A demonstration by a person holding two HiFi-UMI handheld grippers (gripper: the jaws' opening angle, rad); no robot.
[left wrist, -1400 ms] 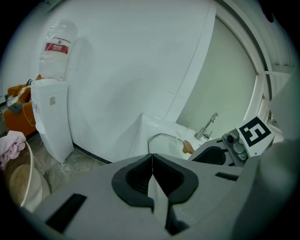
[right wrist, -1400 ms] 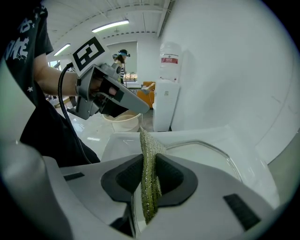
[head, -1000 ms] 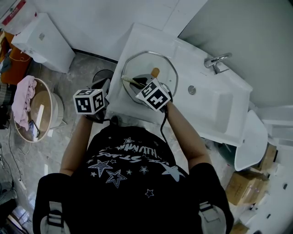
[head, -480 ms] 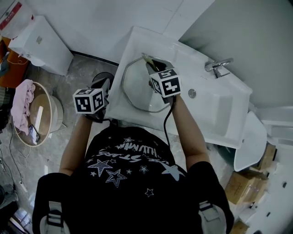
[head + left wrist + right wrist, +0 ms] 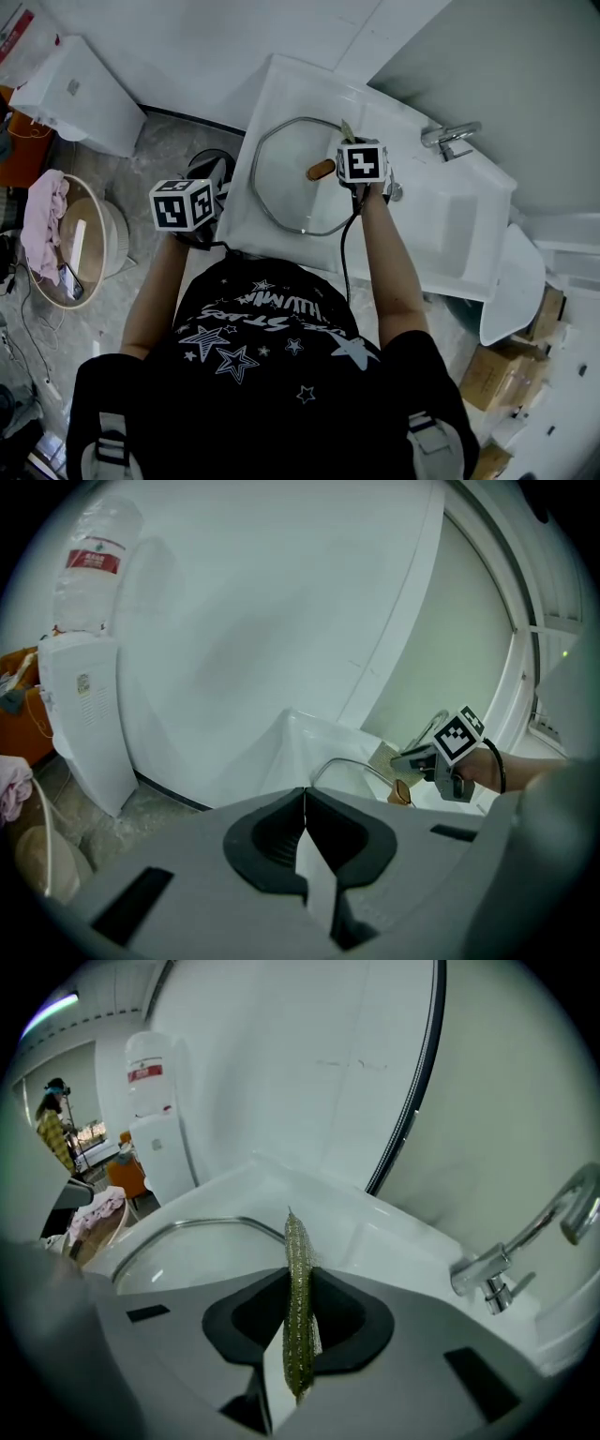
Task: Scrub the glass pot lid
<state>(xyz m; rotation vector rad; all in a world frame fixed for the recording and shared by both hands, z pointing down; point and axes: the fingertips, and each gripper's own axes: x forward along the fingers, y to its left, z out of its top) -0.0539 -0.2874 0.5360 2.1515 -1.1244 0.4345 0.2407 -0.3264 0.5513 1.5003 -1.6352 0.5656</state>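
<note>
- Right gripper (image 5: 299, 1290): jaws clamped on a thin green-gold scouring pad (image 5: 296, 1241), which stands on edge between them and sticks out past the tips.
- Glass pot lid (image 5: 291, 183): lies flat on the white sink counter (image 5: 281, 84), below and to the left of the right gripper. Its metal rim curves away to the left of the jaws in the right gripper view.
- Brown knob (image 5: 321, 170) at the lid's centre is just left of the right gripper and not touching it.
- The pad's tip is over the far right part of the lid's rim. Contact between pad and glass cannot be confirmed from any view.
- Faucet (image 5: 448, 133): ahead and to the right of the right gripper, apart from it.
- Left gripper (image 5: 305, 817): jaws closed together with nothing between them.
- The left gripper is held off the counter's left edge, over the floor. The lid is ahead and to its right, well apart.
- The right gripper shows ahead-right in the left gripper view.
</note>
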